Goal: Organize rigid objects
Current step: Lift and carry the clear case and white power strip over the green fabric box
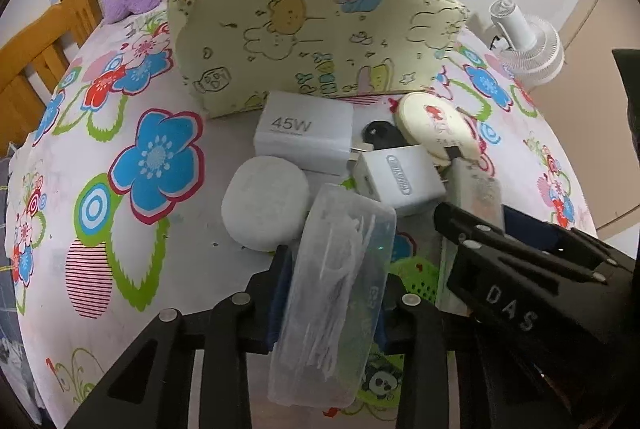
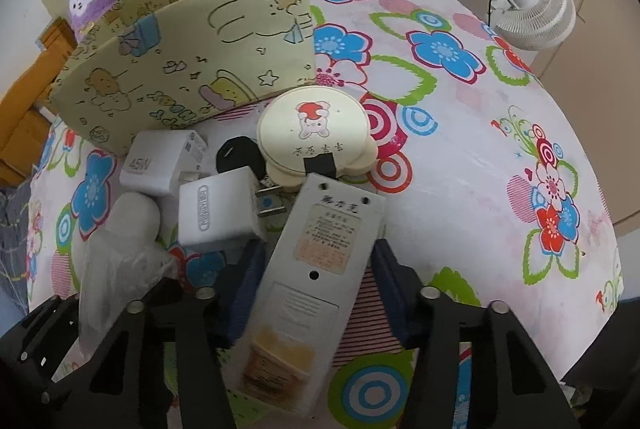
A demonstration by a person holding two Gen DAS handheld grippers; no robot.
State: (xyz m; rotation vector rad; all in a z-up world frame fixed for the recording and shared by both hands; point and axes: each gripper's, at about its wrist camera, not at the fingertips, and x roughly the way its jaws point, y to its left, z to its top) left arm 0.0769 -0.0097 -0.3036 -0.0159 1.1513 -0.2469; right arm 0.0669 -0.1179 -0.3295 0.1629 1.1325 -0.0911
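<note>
Clear plastic box of white floss picks (image 1: 332,301) sits clamped between the blue pads of the left gripper (image 1: 330,303), jaws nearly closed on its long sides, tilted up from 6 o'clock. Over in the right wrist view, the right gripper (image 2: 308,289) has its pads against a grey rectangular remote-like device (image 2: 316,269), label side up. Just beyond lies the pile: a white 45W charger block (image 1: 304,135), a second white plug adapter (image 1: 396,181), a white oval case (image 1: 264,203) and a cream round bear-print case (image 1: 436,127), all touching or nearly so. At 12 o'clock stands a pale yellow cartoon-print fabric bin (image 1: 316,41), close behind them. Open bench stretches at 9 and 3 o'clock, covered in a flower-print cloth (image 2: 460,169). A white fan (image 2: 532,13) stands at 2 o'clock near the edge.
</note>
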